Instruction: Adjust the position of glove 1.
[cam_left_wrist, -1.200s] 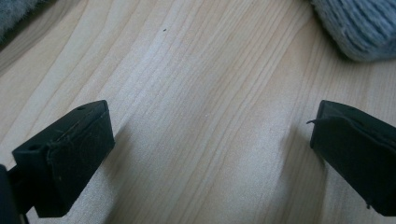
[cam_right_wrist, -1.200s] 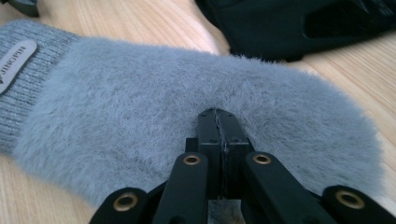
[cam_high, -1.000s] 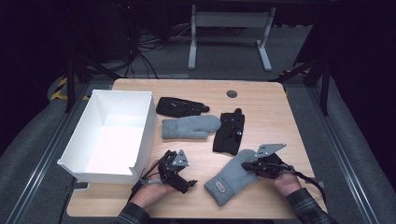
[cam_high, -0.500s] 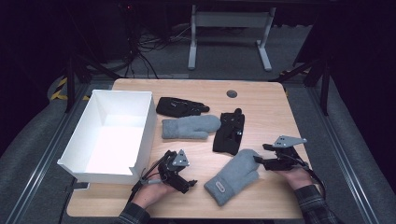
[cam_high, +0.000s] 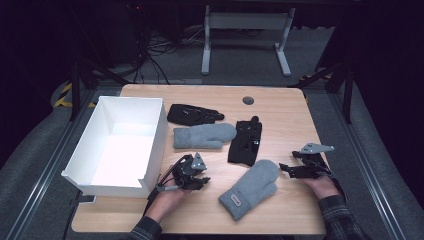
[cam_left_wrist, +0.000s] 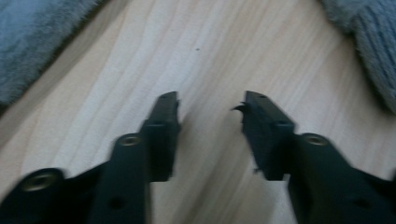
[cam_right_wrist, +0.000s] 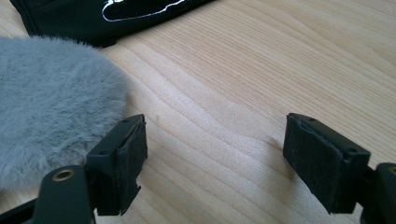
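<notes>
Four gloves lie on the bench (cam_high: 280, 107) beside the white box (cam_high: 125, 145); near grey mitten (cam_high: 250, 189) rests btwn both hands, just off the right gripper (cam_high: 286, 169), jaws just opened wide, nothing gripped (prob. freshly let go); left gripper (cam_high: 202, 177) has been narrowing, empty, over bare wood.

Bare wood runs along the table's (cam_high: 280, 105) near edge and right edge. The white box (cam_high: 120, 145) blocks the left edge, and four gloves crowd the middle, seemingly with narrow gaps.
</notes>
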